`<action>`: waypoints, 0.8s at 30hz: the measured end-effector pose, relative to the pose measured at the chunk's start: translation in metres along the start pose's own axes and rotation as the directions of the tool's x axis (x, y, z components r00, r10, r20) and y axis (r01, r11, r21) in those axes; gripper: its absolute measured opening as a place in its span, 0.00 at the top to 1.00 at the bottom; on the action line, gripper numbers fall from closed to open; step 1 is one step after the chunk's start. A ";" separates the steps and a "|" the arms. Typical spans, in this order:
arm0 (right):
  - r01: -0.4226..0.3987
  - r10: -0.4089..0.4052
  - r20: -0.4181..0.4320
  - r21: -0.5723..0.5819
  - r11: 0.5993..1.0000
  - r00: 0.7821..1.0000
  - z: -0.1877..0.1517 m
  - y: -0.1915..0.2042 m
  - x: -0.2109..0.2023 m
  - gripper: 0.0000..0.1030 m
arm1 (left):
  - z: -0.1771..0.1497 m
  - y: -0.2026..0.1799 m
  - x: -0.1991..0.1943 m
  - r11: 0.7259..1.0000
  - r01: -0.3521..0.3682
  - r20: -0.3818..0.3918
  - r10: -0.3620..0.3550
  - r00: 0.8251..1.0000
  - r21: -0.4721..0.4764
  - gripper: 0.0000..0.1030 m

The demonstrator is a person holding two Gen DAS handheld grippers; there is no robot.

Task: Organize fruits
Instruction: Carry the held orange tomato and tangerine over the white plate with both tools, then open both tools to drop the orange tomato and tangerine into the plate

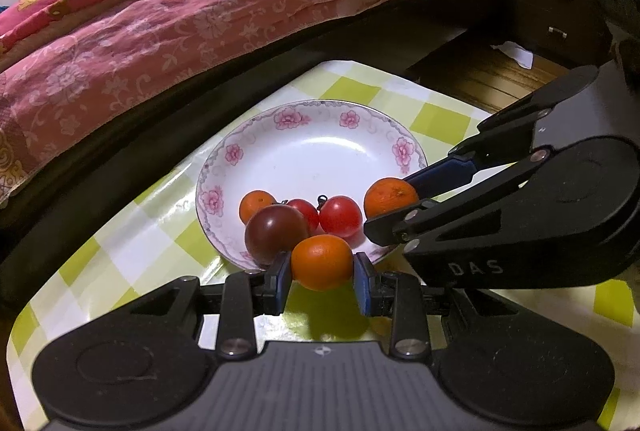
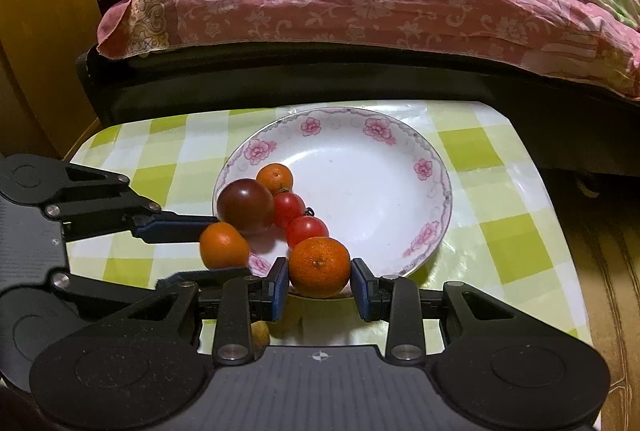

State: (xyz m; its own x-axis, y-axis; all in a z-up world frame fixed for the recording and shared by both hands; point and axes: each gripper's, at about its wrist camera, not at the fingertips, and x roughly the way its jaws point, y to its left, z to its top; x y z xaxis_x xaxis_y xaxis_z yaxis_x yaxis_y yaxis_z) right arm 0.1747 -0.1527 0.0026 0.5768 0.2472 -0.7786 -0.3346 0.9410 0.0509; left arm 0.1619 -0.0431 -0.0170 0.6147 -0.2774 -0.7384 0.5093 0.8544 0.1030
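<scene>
Oranges sit clamped in both grippers: the left gripper (image 1: 322, 277) pinches a smooth orange (image 1: 321, 262) at lower centre of its view, the right gripper (image 2: 319, 281) a dimpled orange (image 2: 319, 266) likewise. Both hang at the near rim of the plate (image 2: 360, 171), where a dark tomato (image 2: 245, 206), two red tomatoes (image 2: 298, 219) and a small orange (image 2: 274, 178) crowd together. Released here, either could roll off the rim onto the tablecloth (image 2: 496, 191), or knock the cluster.
</scene>
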 end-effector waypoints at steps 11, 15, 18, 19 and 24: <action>0.011 -0.011 -0.014 0.018 1.000 1.000 0.005 -0.010 0.013 0.71 | 0.003 0.003 0.008 1.000 -0.007 0.016 0.007 1.000 -0.013 0.61; 0.018 -0.018 -0.014 0.022 1.000 1.000 0.006 -0.012 0.018 0.71 | 0.005 0.003 0.013 1.000 -0.018 0.013 0.018 1.000 -0.018 0.61; 0.029 -0.029 -0.013 0.016 0.999 1.000 0.007 -0.014 0.021 0.71 | 0.005 0.004 0.017 0.999 -0.021 0.009 0.021 1.000 -0.026 0.62; 0.030 -0.029 -0.010 0.015 0.999 1.000 0.007 -0.015 0.021 0.71 | 0.005 0.005 0.018 0.999 -0.022 0.007 0.023 1.000 -0.029 0.62; 0.025 -0.025 0.000 0.006 1.000 1.000 0.008 -0.015 0.021 0.70 | 0.005 0.004 0.019 0.999 -0.029 0.005 0.029 1.000 -0.031 0.61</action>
State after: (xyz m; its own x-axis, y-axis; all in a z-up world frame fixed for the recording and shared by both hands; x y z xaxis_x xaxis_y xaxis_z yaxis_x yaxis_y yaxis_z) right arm 0.1983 -0.1600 -0.0096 0.5852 0.2232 -0.7796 -0.3157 0.9482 0.0346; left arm 0.1789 -0.0470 -0.0274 0.6322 -0.2542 -0.7319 0.4725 0.8752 0.1042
